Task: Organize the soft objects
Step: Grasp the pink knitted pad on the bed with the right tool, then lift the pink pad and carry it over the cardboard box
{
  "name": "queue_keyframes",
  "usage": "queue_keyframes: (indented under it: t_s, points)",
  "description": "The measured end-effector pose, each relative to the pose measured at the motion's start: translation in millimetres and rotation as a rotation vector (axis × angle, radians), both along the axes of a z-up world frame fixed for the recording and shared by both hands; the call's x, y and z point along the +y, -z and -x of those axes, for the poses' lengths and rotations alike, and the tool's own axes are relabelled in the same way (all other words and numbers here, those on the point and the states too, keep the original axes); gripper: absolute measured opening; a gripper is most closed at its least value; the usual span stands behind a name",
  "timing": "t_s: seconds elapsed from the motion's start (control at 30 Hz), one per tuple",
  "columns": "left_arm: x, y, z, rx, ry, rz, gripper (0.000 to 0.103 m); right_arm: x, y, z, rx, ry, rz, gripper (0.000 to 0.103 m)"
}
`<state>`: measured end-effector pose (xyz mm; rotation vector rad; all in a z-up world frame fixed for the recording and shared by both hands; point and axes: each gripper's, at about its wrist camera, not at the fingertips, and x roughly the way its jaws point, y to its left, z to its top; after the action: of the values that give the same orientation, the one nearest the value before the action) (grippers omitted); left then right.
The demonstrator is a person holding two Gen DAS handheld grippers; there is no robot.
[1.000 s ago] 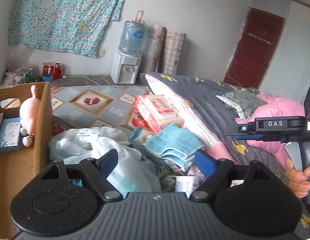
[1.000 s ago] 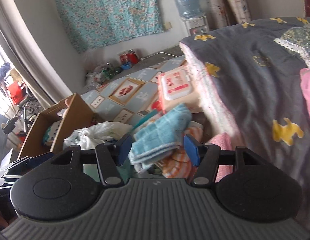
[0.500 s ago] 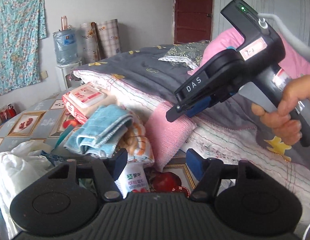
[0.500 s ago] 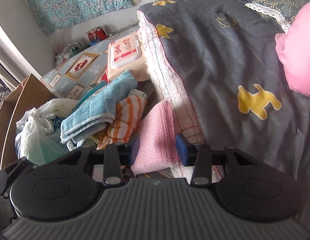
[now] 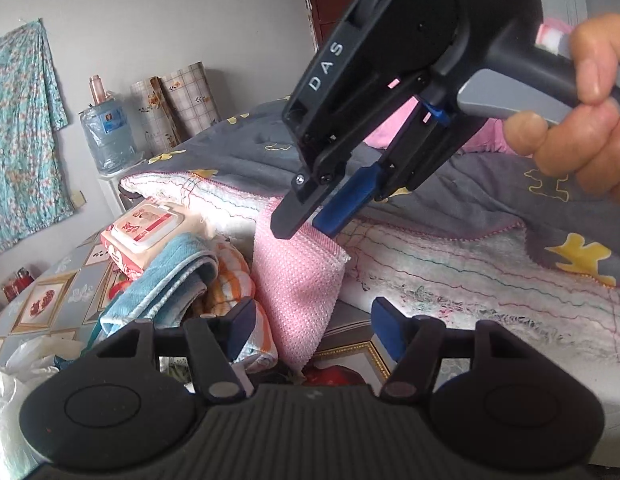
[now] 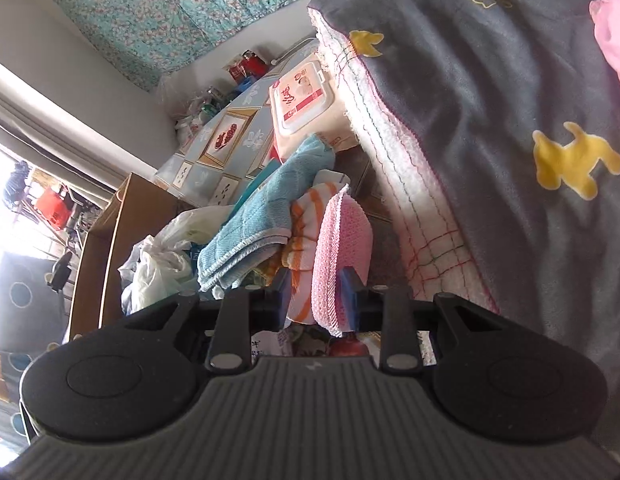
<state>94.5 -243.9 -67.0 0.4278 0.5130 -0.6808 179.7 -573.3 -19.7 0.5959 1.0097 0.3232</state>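
Your right gripper (image 6: 316, 292) has been closing, jaws now pinching the pink cloth (image 6: 342, 240) | your left gripper (image 5: 312, 326) is hovering half-open at the cloth's 6 o'clock, jaws empty.

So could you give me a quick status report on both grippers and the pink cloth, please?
Right gripper has just been closing, now clamped on pink cloth top edge. Left gripper open, straddling its lower end. Orange-striped towel pressed against it.

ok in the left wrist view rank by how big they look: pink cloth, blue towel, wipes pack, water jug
1. pink cloth
2. blue towel
3. wipes pack and water jug look about alike; the jug stands much farther off, so I won't rank them.
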Motion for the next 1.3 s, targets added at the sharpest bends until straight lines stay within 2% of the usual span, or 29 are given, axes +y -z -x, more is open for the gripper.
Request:
queue_keyframes:
  t_s: [0.1,0.17,0.27,0.33,0.43,0.53,0.67,0.77,0.87,1.07,1.3]
  points:
    - [-9.5,3.5,-3.9,-0.043,-0.033,-0.03,0.065,-1.9,3.6,-3.2,0.017,0.002,-0.086,0.026]
    - [-15.1,5.7,-7.4,-0.061,-0.066,-0.053,0.059,-0.9,5.7,-4.4,0.022,-0.001,-0.135,0.026]
    - [-19.4,8.3,-17.9,-0.048,-0.137,-0.077,0.044,3.0,6.1,-6.6,0.016,-0.011,-0.166,0.028]
    - [-13.1,6.2,-23.0,-0.005,-0.144,-0.032,0.034,5.1,3.6,-8.9,0.008,-0.007,-0.144,0.028]
    - [-8.5,4.0,-22.4,-0.004,-0.147,-0.01,0.033,3.4,4.2,-15.6,0.004,0.021,-0.128,0.029]
    - [-4.3,3.6,-19.6,-0.016,-0.136,0.004,0.032,0.3,9.2,-22.9,0.021,0.052,-0.133,0.044]
    - [-5.4,-1.0,-4.7,-0.068,-0.106,-0.001,0.031,4.9,10.4,-28.1,0.042,0.059,-0.137,0.049]
    - [-3.4,-9.1,2.1,-0.076,-0.098,0.018,0.03,8.8,0.5,-20.7,0.027,0.064,-0.102,0.047]
    - [0.1,-20.6,12.7,-0.098,-0.082,0.042,0.03,9.0,-13.2,-5.7,0.005,0.077,-0.076,0.037]
    - [10.0,-47.7,42.0,-0.179,-0.056,0.083,0.03,13.1,-54.5,29.8,-0.066,0.081,-0.069,0.036]
    - [50.3,-87.2,67.8,-0.303,-0.143,0.097,0.031,61.8,-111.7,48.7,-0.184,-0.033,-0.074,0.035]
